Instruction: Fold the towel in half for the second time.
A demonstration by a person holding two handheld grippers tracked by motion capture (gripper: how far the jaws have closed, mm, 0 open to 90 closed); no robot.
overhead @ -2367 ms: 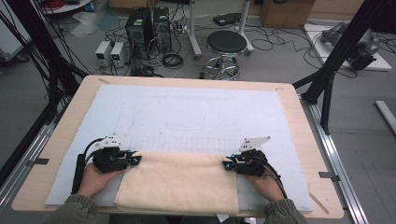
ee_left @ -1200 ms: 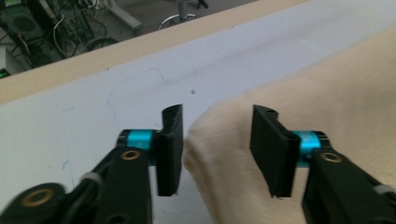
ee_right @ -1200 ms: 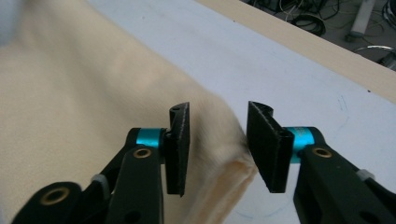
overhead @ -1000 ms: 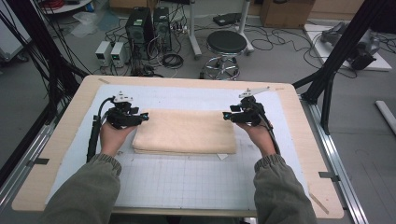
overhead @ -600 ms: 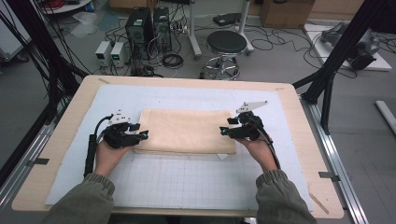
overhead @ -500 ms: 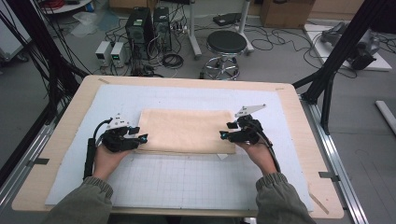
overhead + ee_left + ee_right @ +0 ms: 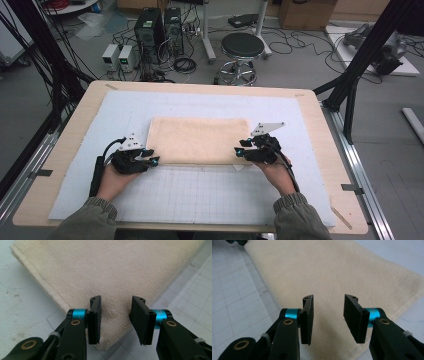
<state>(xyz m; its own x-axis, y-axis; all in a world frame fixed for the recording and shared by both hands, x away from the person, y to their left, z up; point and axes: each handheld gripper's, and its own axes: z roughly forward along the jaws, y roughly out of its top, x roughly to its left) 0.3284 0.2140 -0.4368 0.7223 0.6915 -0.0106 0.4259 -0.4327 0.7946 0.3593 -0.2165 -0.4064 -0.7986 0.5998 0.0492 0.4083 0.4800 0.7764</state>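
Both grippers have drawn back to the towel's (image 7: 200, 140) near corners since 0.5 s ago. Left gripper (image 7: 116, 315): jaws wide, empty, over left corner. Towel folded, mid-worktop (image 7: 310, 115). Right gripper (image 7: 329, 315): jaws wide, empty. Soft, light, limp; pinch corners.

Towel (image 7: 200, 140): frame centre, on mat (image 7: 210, 200), on table (image 7: 75, 125). Left gripper (image 7: 150, 159) at its lower-left corner, right gripper (image 7: 241, 150) at lower-right.

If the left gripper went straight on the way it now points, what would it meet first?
Most likely the folded beige towel: the left gripper is open over its near corner, though its height above the cloth is unclear.
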